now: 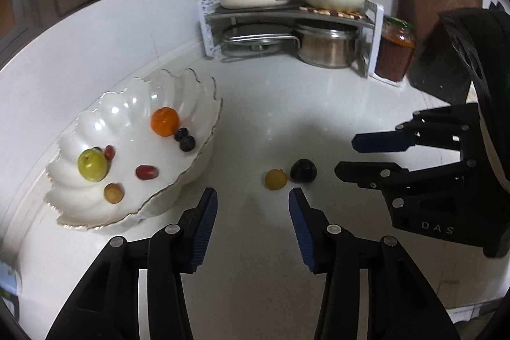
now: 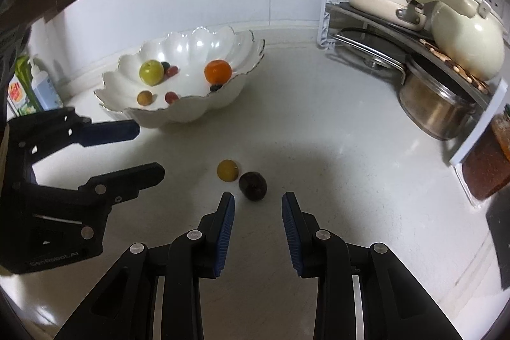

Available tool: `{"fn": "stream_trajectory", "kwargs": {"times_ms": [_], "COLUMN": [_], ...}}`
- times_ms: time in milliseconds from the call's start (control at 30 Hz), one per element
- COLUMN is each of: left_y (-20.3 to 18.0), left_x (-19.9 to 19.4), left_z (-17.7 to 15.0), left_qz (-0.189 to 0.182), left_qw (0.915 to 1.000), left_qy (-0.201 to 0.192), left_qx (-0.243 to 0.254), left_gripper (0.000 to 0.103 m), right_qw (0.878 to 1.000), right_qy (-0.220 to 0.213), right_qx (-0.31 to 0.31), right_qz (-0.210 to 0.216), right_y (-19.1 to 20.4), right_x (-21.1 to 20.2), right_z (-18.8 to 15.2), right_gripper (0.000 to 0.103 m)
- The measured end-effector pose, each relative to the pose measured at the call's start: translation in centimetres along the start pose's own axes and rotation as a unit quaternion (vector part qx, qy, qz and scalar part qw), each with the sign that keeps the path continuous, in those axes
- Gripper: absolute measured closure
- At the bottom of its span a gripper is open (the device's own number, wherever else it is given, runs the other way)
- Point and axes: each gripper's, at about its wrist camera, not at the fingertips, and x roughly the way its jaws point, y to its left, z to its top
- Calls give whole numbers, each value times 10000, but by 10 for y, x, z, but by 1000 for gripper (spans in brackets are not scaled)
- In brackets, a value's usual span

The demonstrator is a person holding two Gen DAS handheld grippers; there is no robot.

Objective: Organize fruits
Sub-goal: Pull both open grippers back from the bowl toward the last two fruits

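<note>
Risk: two loose fruits touching, so a grab can knock one rolling.
Left wrist: left gripper [image 1: 253, 196] wide open, empty; yellow fruit [image 1: 276, 179] against dark plum [image 1: 303, 170], bowl [image 1: 76, 196] leftward. Right wrist: right gripper [image 2: 258, 203] open, empty, plum [image 2: 252, 185] just ahead; closing may clip the yellow one [image 2: 227, 170].

Bowl [image 1: 134, 104]: glossy white ceramic look, scalloped, thin gilt rim. Counter [image 2: 318, 129]: smooth white, faint sheen. Left gripper [image 1: 253, 212] and right gripper [image 2: 258, 212]: matt black plastic, ribbed blue pads [image 2: 227, 228], bare metal pins. Dark fruit [image 2: 252, 185]: smooth, dull shine. Yellow fruit [image 2: 227, 170]: smooth, matt. Pot [image 2: 436, 110]: brushed steel. Kettle [image 2: 468, 43]: glossy cream enamel look. Jar [image 1: 395, 51]: clear glass.
</note>
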Motion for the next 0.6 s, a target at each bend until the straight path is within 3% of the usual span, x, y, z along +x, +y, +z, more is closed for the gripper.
{"fn": "stream_trajectory", "kwargs": {"times_ms": [600], "left_y": [2], "left_x": [48], "left_z": [6], "left_qz": [-596], "left_qw": [9956], "left_qy": [197], "left_qx": [693], "left_gripper": [61], "right_qw": [9977], "right_qy": [168], "right_qx": [-611], "right_qz": [245], "right_y": [-3], "right_x": [36], "right_z": [1], "right_gripper": [71]}}
